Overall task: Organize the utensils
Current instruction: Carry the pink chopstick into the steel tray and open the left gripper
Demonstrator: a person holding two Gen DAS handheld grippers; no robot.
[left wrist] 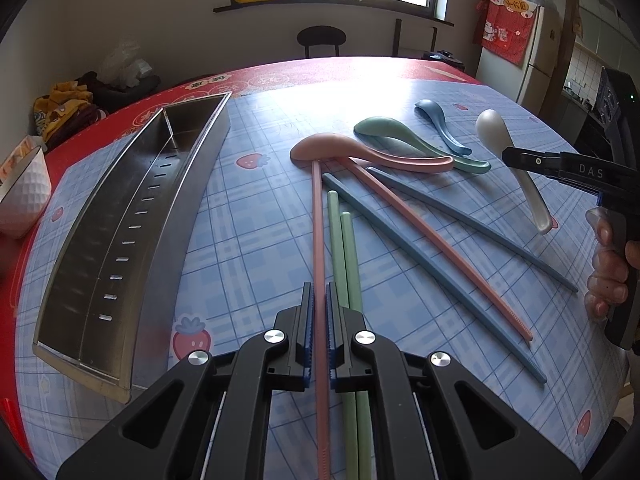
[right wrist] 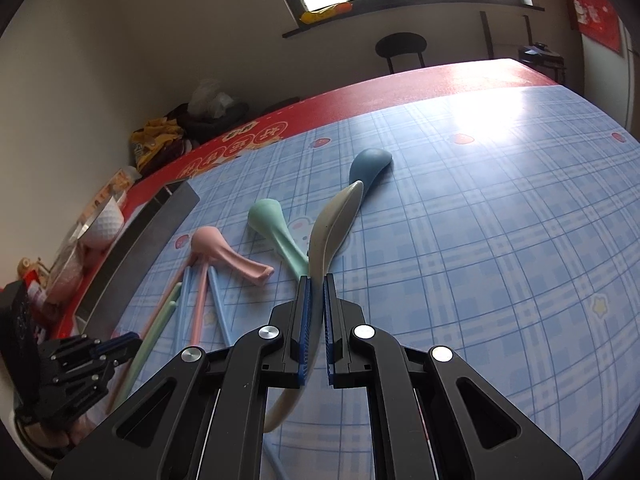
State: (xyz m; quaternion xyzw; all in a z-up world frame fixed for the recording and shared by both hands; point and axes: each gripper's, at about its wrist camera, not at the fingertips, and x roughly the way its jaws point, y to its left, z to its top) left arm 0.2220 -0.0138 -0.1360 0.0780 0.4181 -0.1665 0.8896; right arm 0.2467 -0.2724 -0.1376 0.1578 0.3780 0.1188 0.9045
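My left gripper point(left wrist: 319, 294) is shut on one pink chopstick point(left wrist: 317, 220), low over the checked tablecloth. The second pink chopstick point(left wrist: 440, 252), two green chopsticks point(left wrist: 346, 248) and two blue chopsticks point(left wrist: 424, 276) lie beside it. A pink spoon point(left wrist: 324, 146), a green spoon point(left wrist: 388, 128) and a blue spoon point(left wrist: 438, 118) rest farther back. My right gripper point(right wrist: 316, 282) is shut on the handle of a white spoon point(right wrist: 336, 220), lifted off the table, and shows at the right of the left wrist view point(left wrist: 510, 157). The steel utensil tray point(left wrist: 132, 220) lies at the left.
A white dimpled bowl point(left wrist: 24, 192) stands at the table's left edge beyond the tray. A person's hand point(left wrist: 608, 264) grips the right tool's handle. A chair point(left wrist: 321, 38) and a fridge point(left wrist: 532, 52) stand beyond the table, and clothes point(left wrist: 68, 108) are piled at the left.
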